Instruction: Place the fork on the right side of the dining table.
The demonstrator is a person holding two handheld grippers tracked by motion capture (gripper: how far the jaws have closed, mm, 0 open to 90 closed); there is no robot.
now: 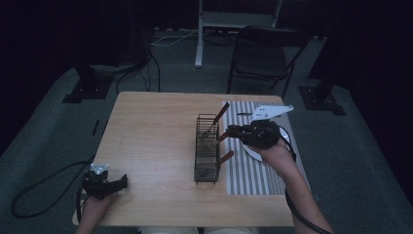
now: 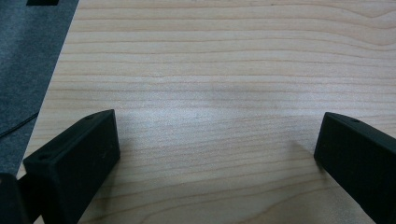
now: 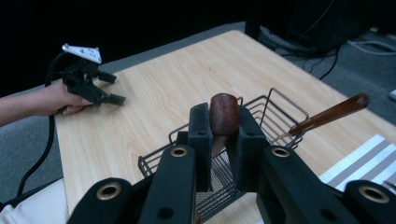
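While the counter (image 1: 156, 126) carries the wire basket (image 1: 206, 148), I have my right gripper (image 3: 219, 135) with its fingers pinching a wooden utensil handle (image 3: 224, 114) above that basket. It should be light, stiff and smooth, so I'd grip mid-handle. My left gripper (image 1: 104, 183) rests with fingers spread, empty.

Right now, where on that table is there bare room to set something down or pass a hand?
The wide bare wood between the left gripper and the wire basket is free, as is the far-left part of the table. It is crowded on the right: the basket, the wooden-handled utensils, the striped mat, a white plate and the right gripper clamping a wooden handle.
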